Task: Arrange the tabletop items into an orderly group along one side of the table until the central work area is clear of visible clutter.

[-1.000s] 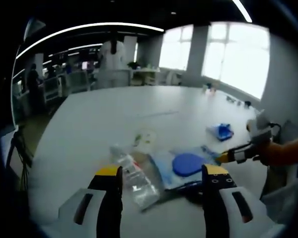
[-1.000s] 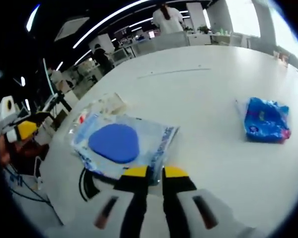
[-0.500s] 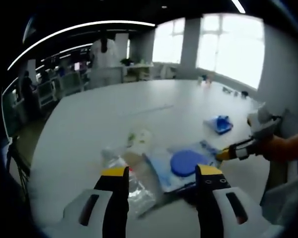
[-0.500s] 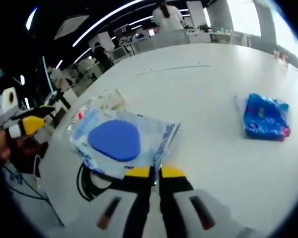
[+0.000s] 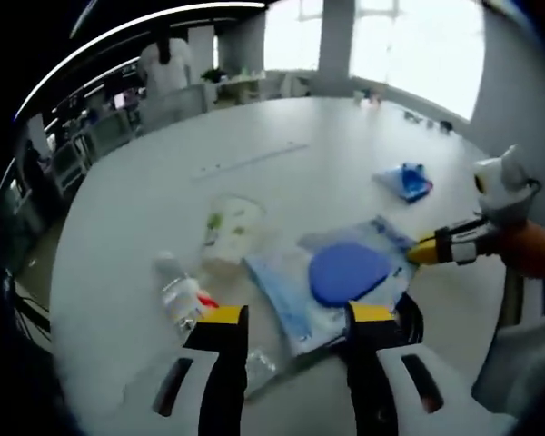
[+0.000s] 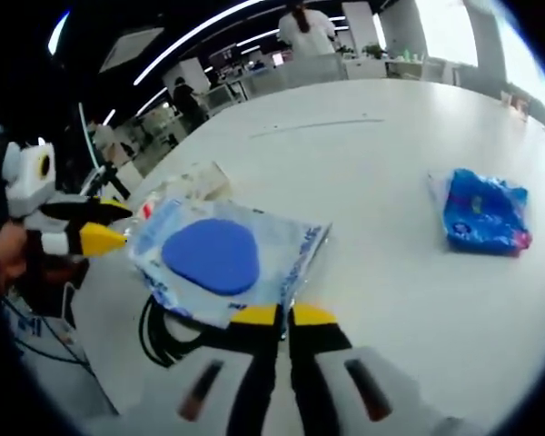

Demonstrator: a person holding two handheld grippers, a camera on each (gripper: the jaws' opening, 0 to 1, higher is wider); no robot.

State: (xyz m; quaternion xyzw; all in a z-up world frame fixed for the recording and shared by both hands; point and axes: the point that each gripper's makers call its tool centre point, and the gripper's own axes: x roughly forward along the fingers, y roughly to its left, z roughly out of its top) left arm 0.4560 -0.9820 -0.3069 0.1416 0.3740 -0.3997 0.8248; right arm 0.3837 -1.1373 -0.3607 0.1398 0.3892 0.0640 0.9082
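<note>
On the white table (image 5: pixel 118 227), a plastic bottle (image 5: pixel 183 300) is being flanked by the left gripper (image 5: pixel 292 320), jaws held wide apart. The clear bag with a blue disc (image 6: pixel 220 262) is being pinched at its edge by the right gripper (image 6: pixel 282 315). A blue packet (image 6: pixel 483 213) is lying well apart.

Two grippers are working over the table: the left gripper (image 5: pixel 291 322) and the right gripper (image 6: pixel 283 316). Lying on the one table (image 6: pixel 381 154) are one clear pack (image 6: pixel 225 261) with a blue disc, one blue packet (image 6: pixel 483 216), one bottle (image 5: pixel 183 295), one small clear bag (image 5: pixel 229 223) and one black cable (image 6: pixel 159 336). Two people (image 6: pixel 303 33) are standing in the background.
</note>
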